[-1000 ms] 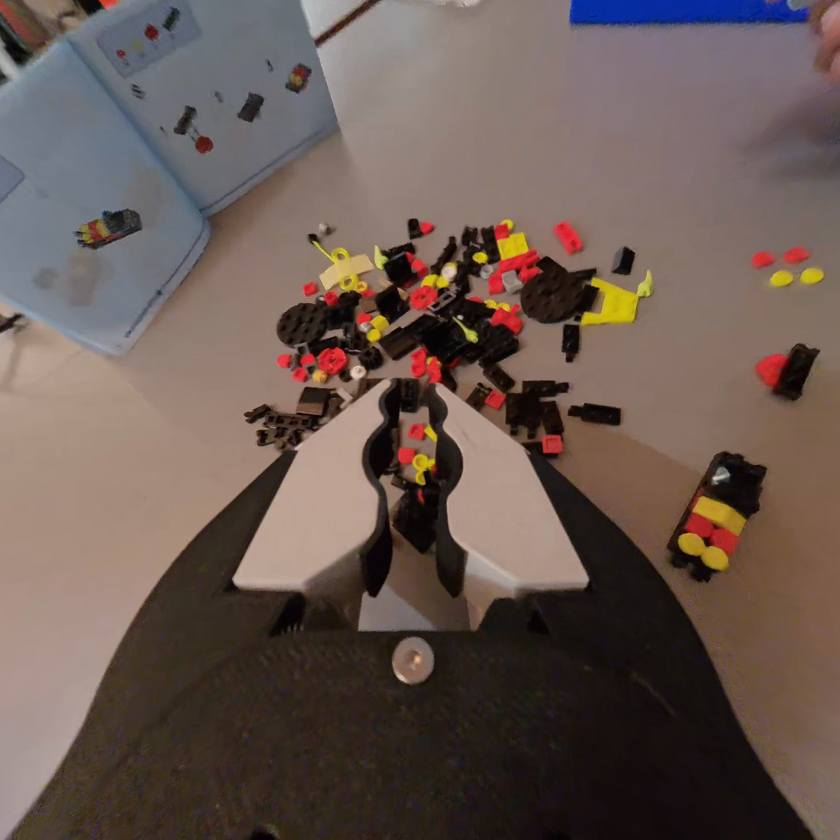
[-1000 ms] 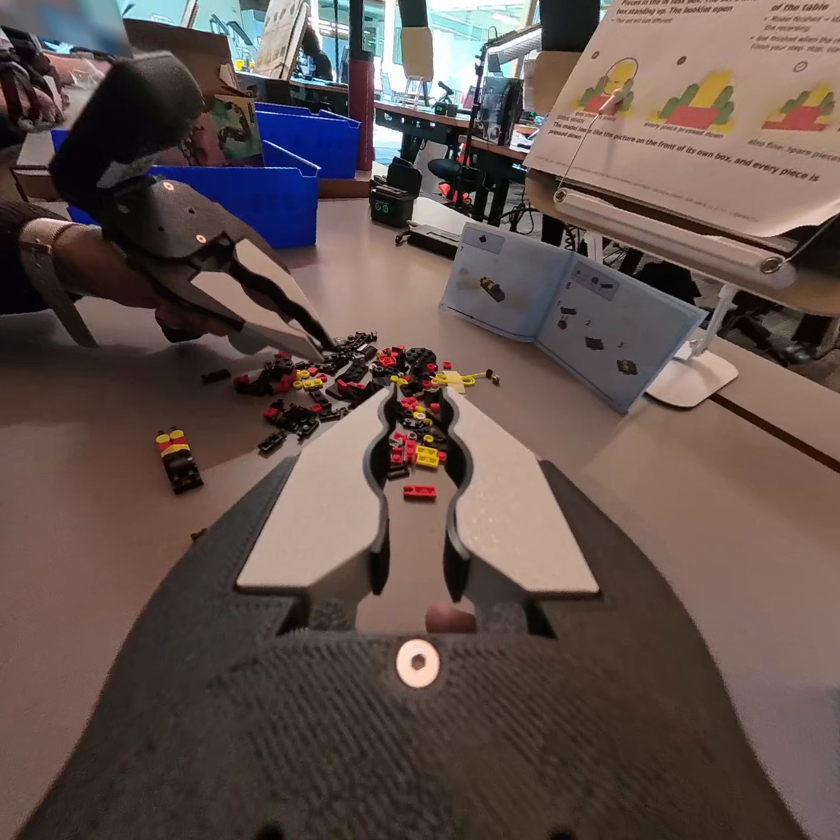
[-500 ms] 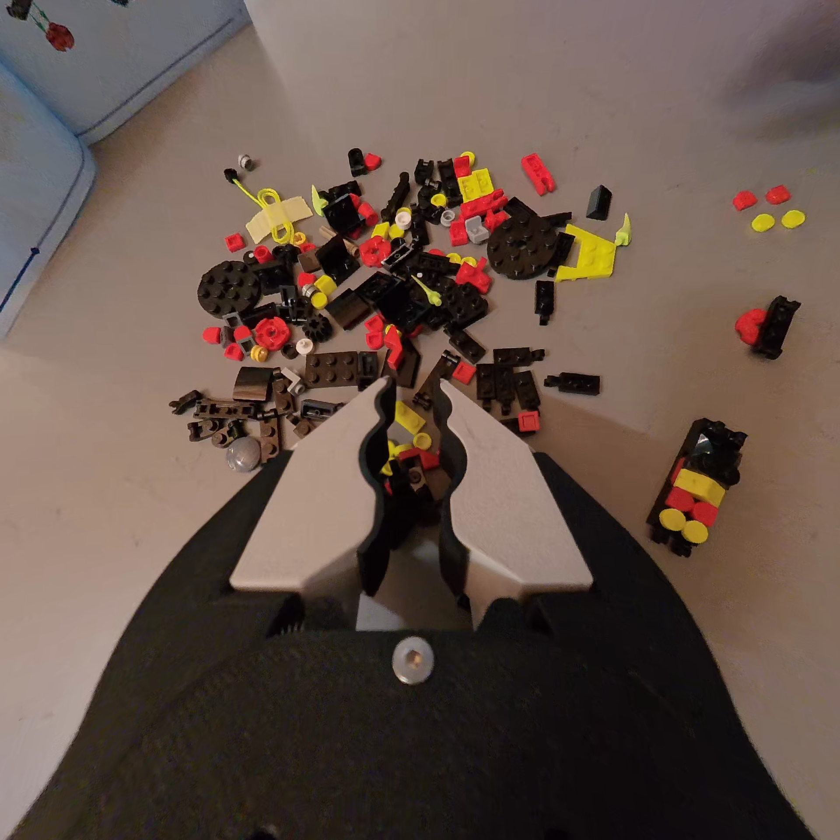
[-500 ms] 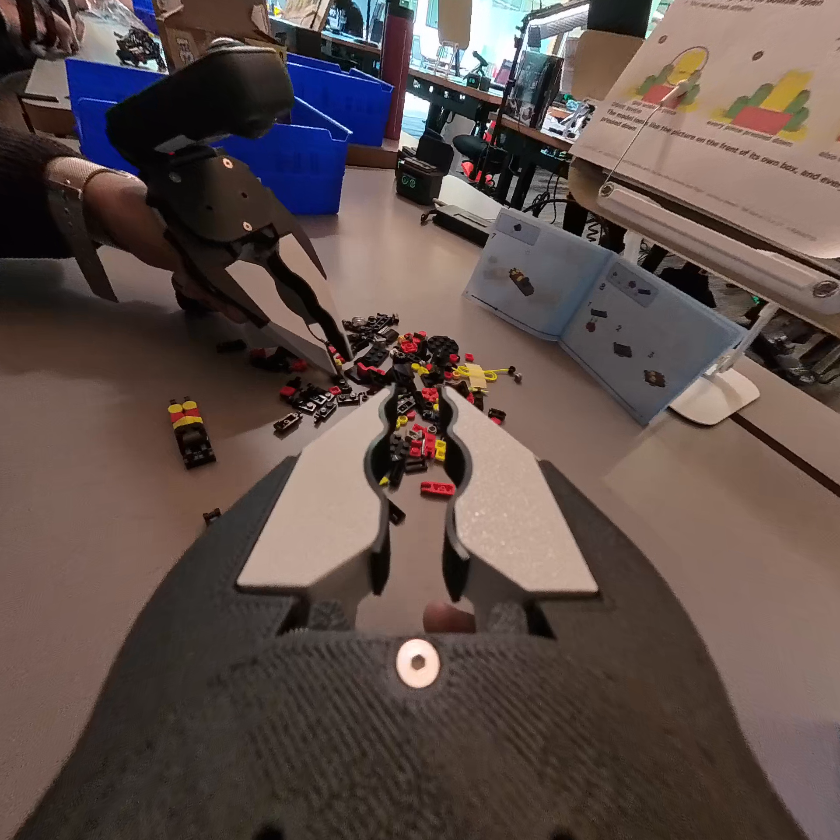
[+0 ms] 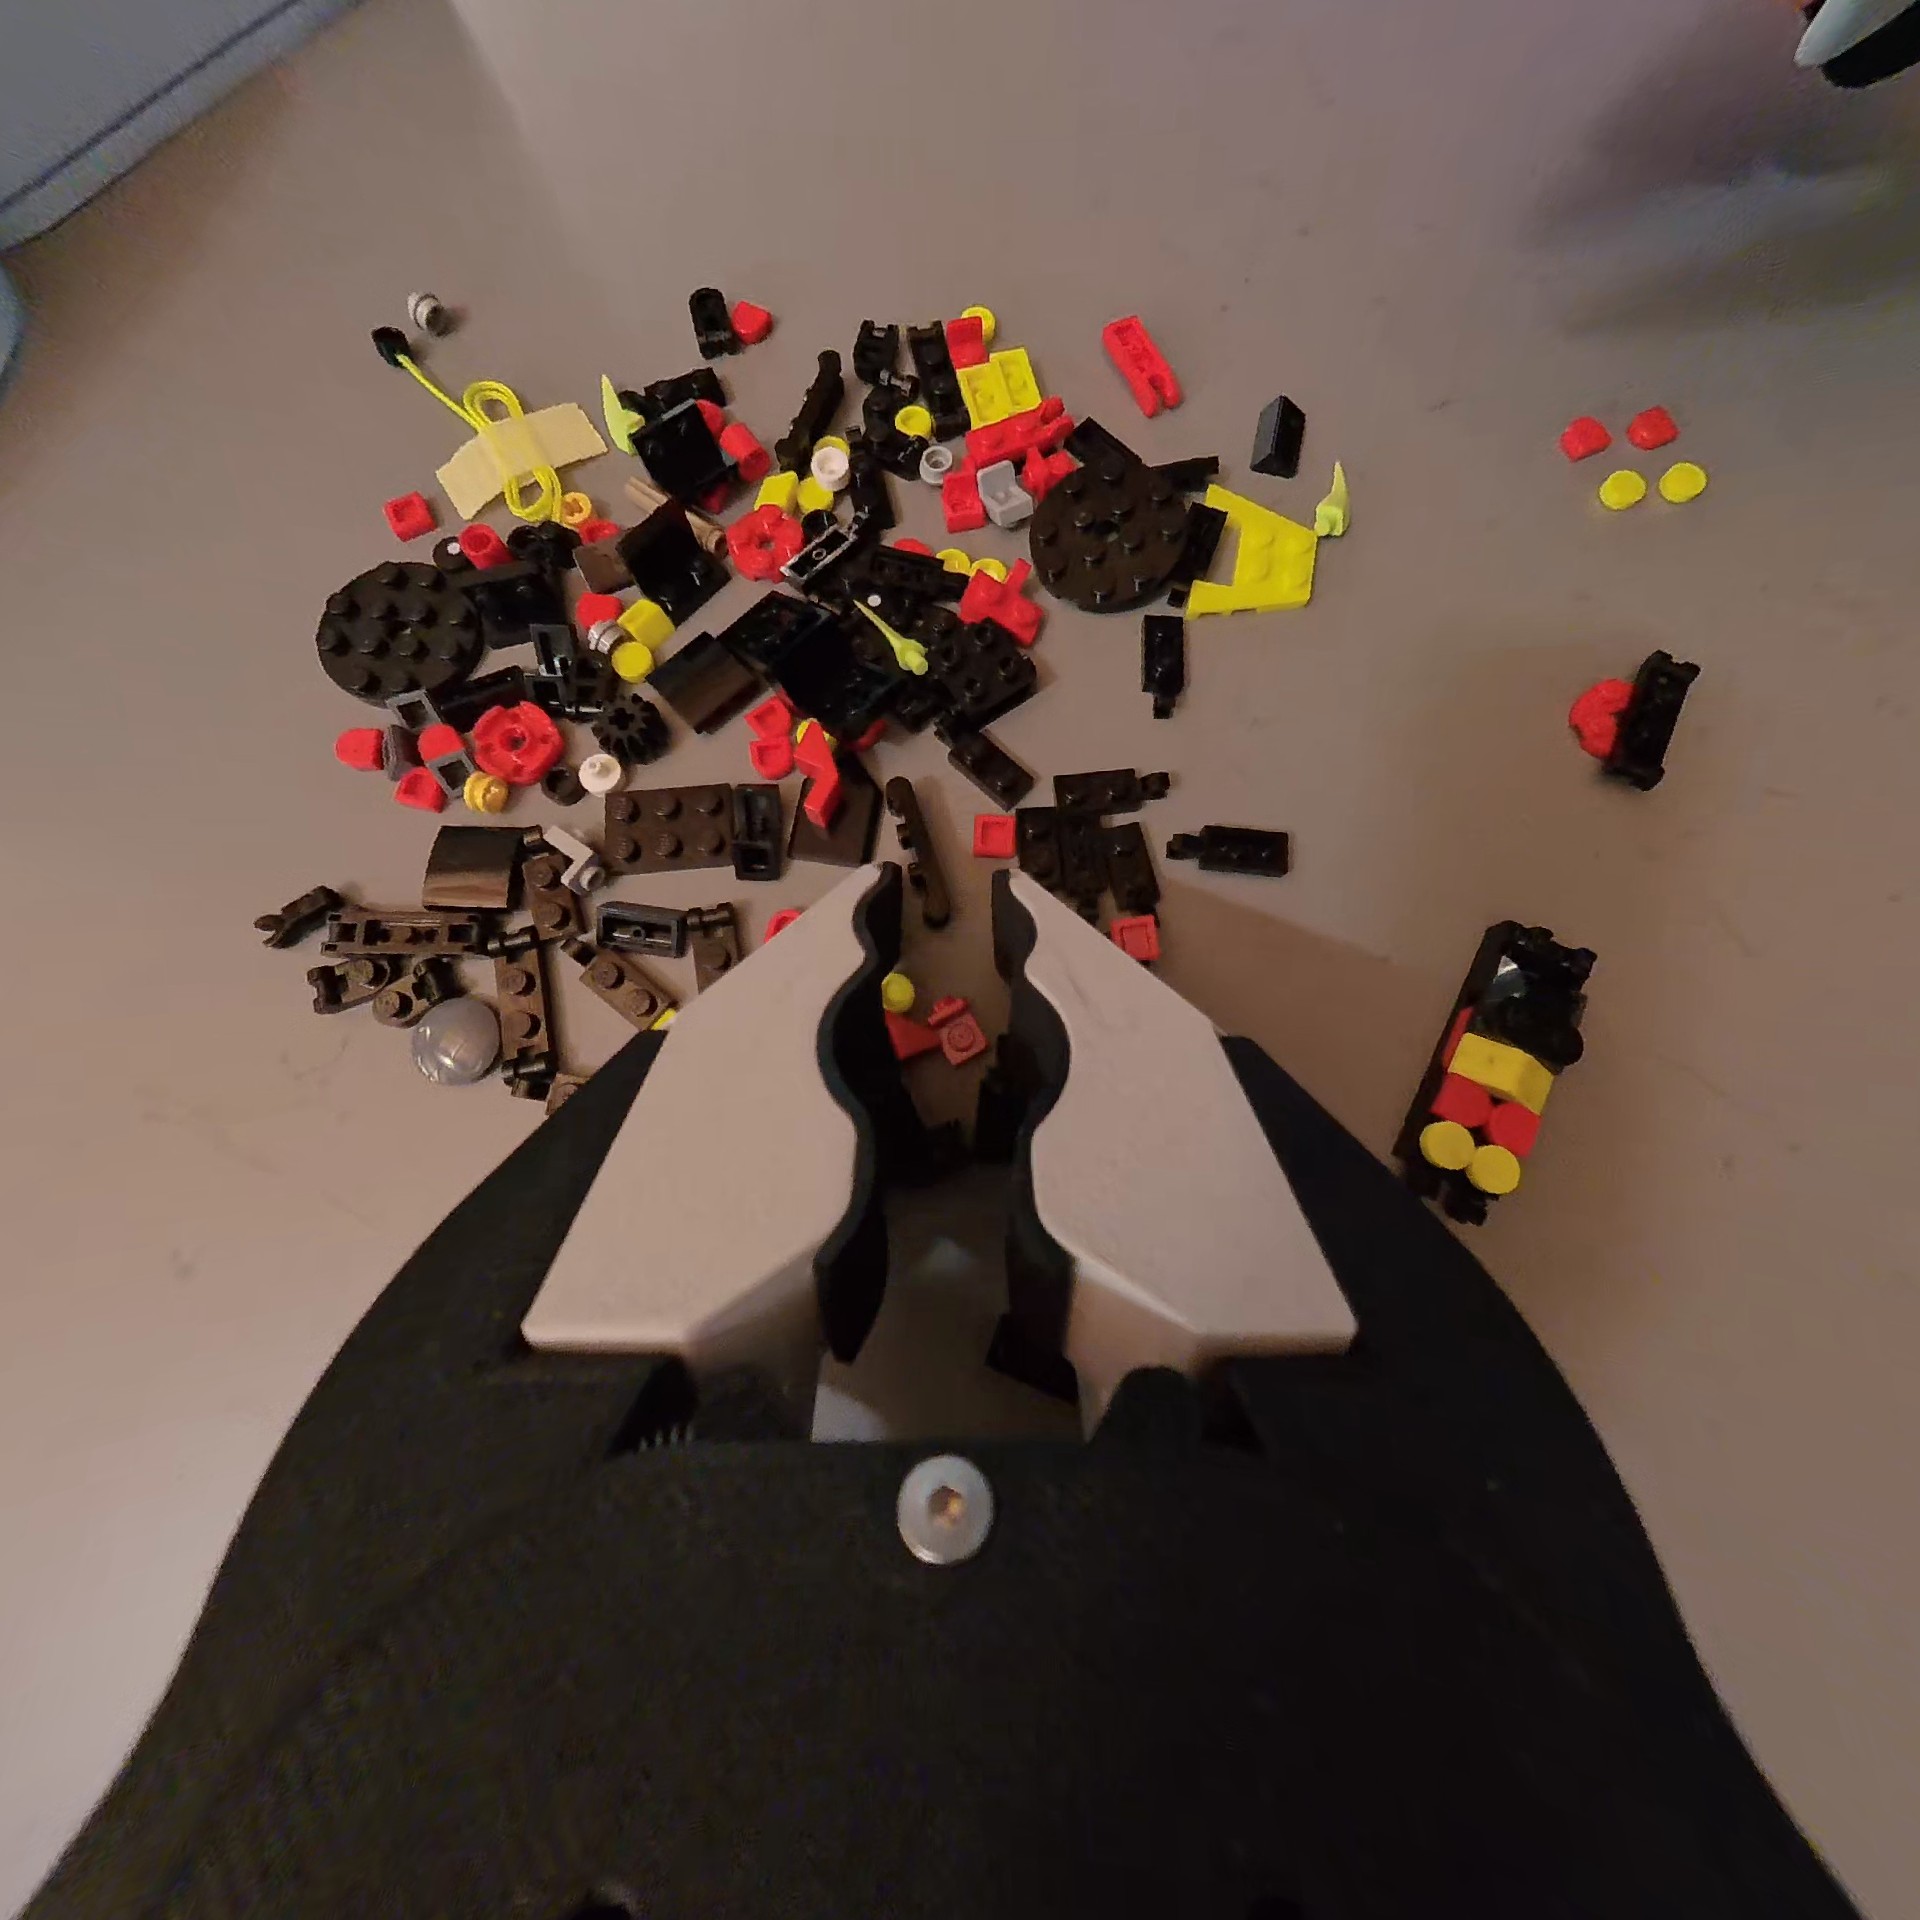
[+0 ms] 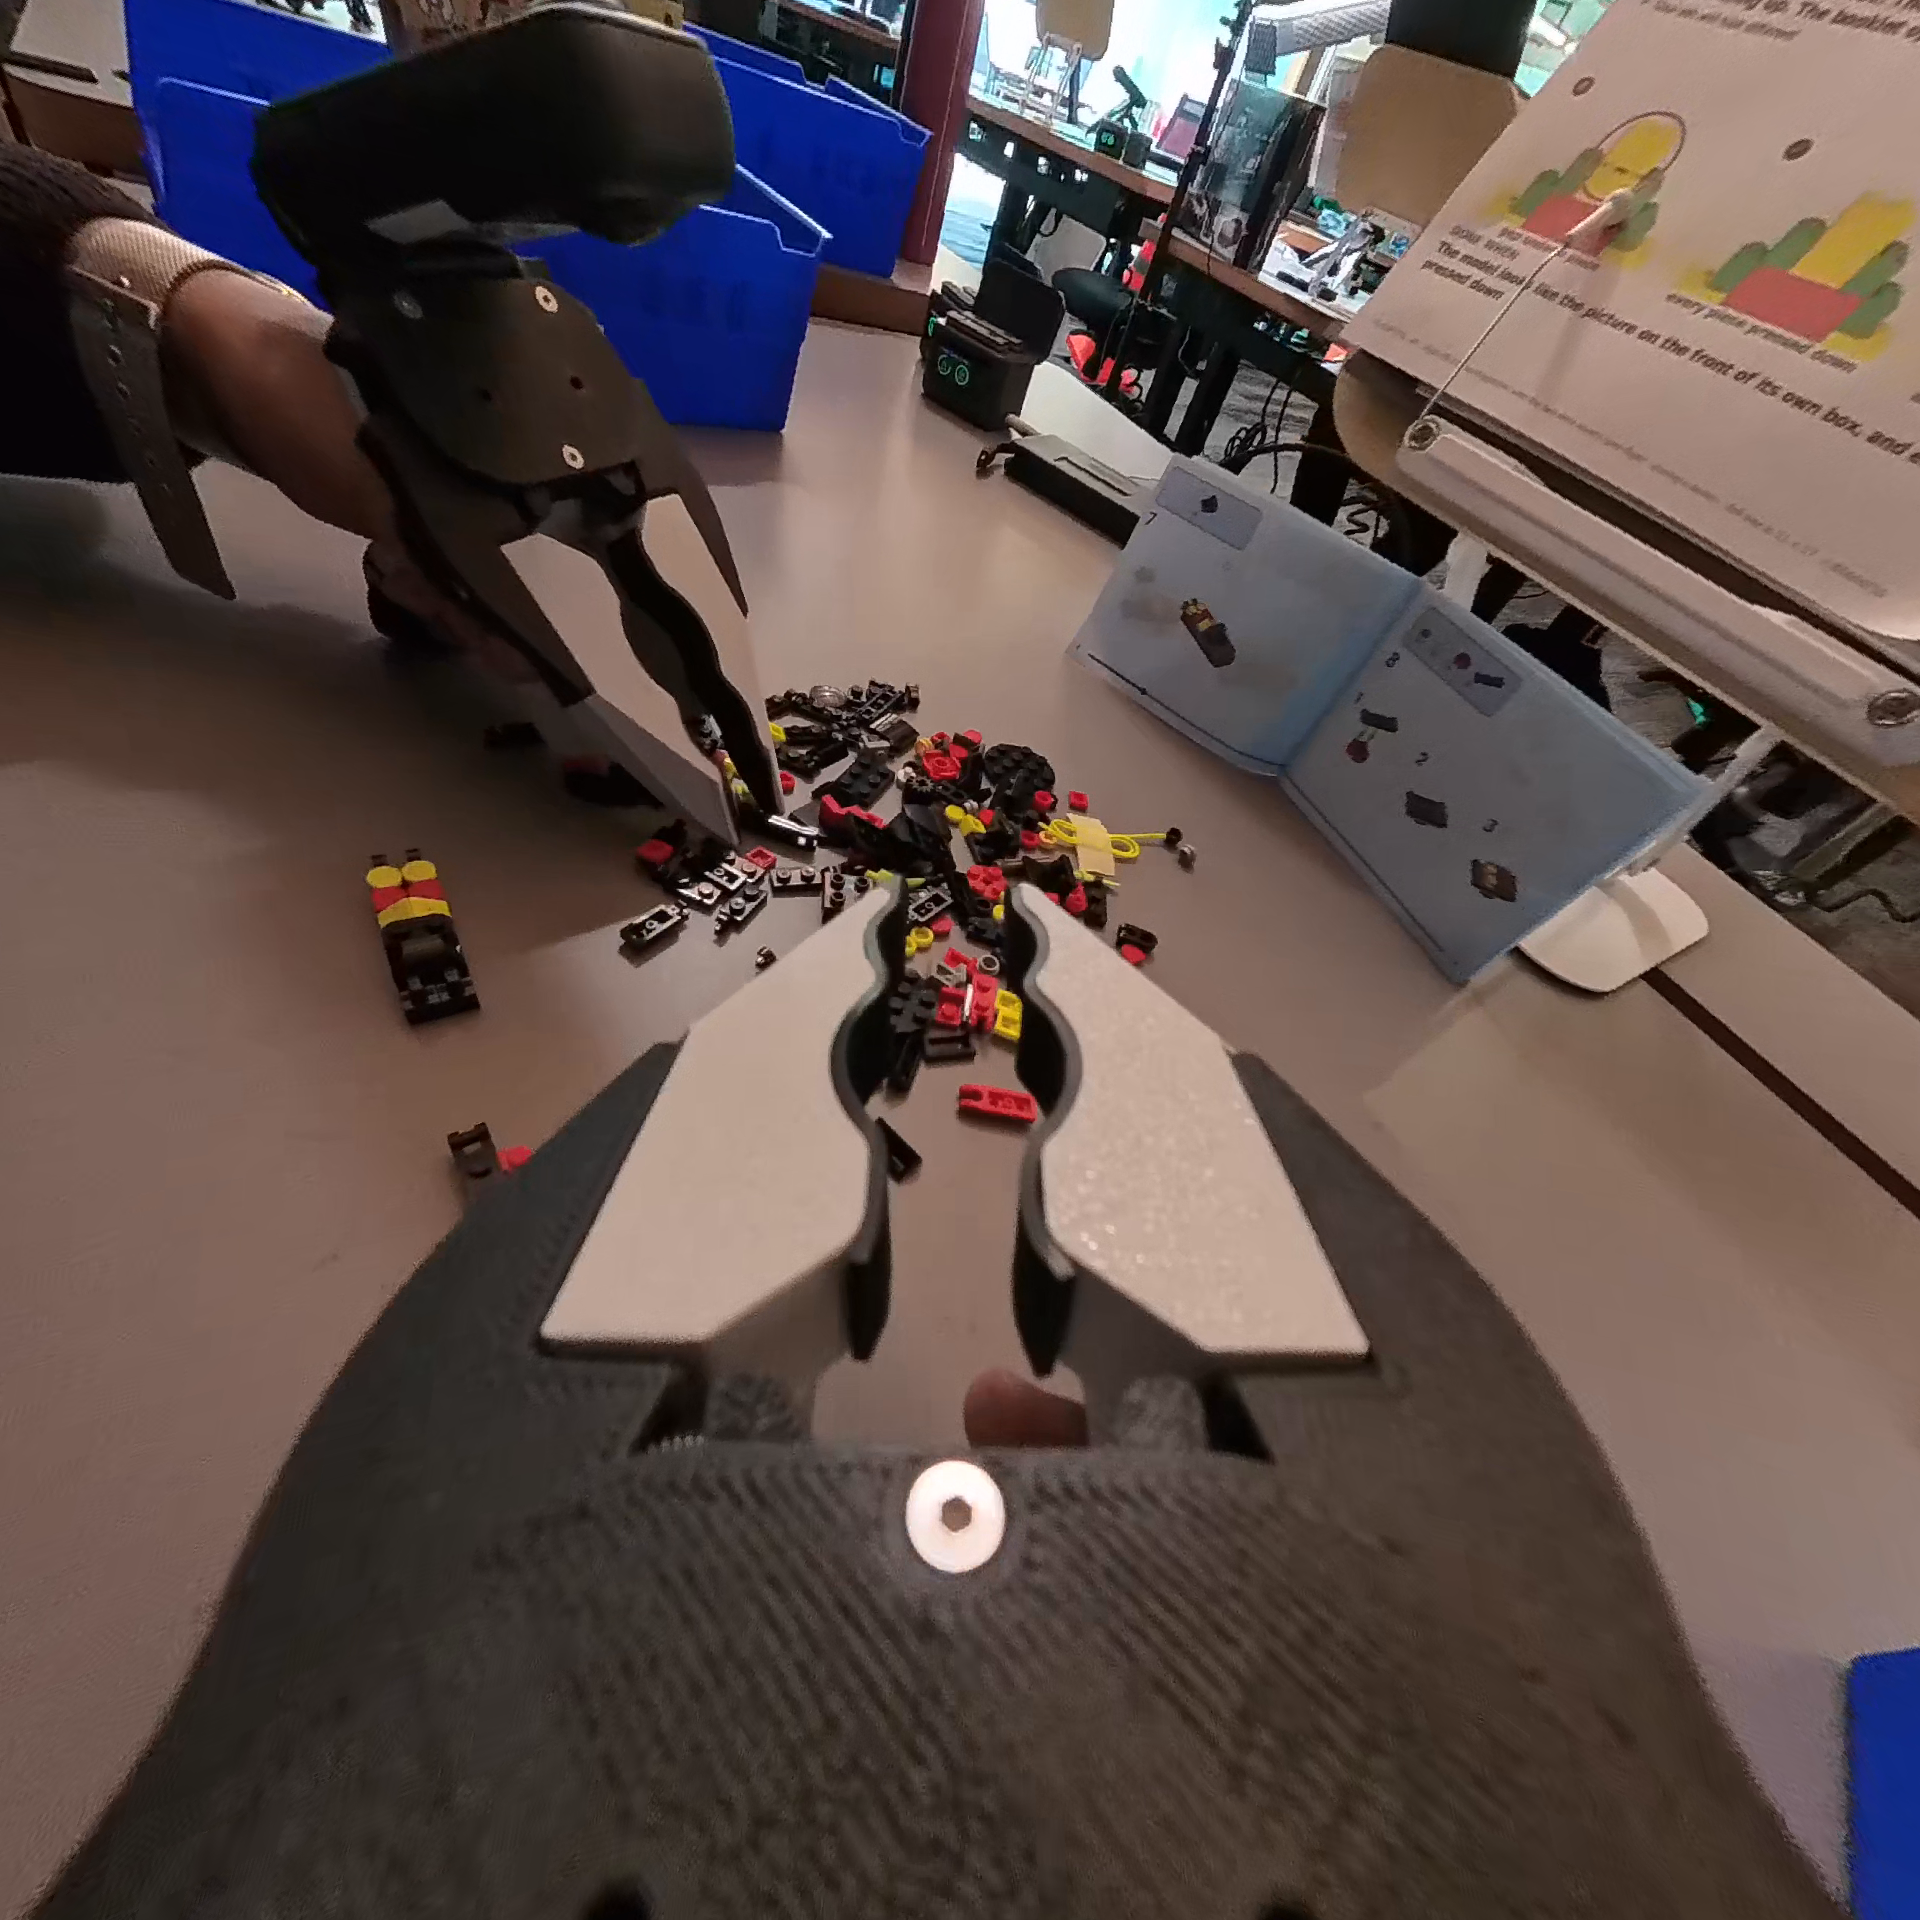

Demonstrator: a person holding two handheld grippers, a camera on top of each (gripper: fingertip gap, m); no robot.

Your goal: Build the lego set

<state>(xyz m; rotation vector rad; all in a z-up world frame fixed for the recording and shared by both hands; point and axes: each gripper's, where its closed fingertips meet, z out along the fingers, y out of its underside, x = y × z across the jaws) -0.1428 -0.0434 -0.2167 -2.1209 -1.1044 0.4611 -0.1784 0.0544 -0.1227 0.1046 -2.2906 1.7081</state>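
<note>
The left gripper [image 5: 940, 883] hung low over the near edge of the pile, its two grey fingers [image 5: 748, 1091] apart with a small gap and nothing between them. Through the gap showed a small red flat piece with a round stud [image 5: 951, 1029] and a tiny yellow round stud [image 5: 897, 992]. A thin black bar piece [image 5: 920, 852] lay just past the tips, at twelve o'clock.

At three o'clock from those fingers sat the half-built little model of black, red and yellow bricks [image 5: 1491, 1070], apart from the pile. Farther off at two o'clock lay a black piece with a red round part on it [image 5: 1636, 717], and beyond that two red and two yellow little round tiles [image 5: 1631, 462].

The big pile of loose black, red and yellow plastic bricks [image 5: 790, 623] spread over the grey table [image 5: 1039, 156], with one black round plate [image 5: 400, 629] at ten o'clock and a neon-yellow string on a pale card [image 5: 514, 447] at eleven.

The right gripper [image 6: 951, 904] hovered on the other side of the pile, fingers also spread and empty. Far behind stood the open light-blue instruction booklet [image 6: 1382, 717].

I think the step was picking the next brick. The model looked only partly built. The next move would need the left fingers to go down around one small piece and close gently, without pushing its neighbours away.
</note>
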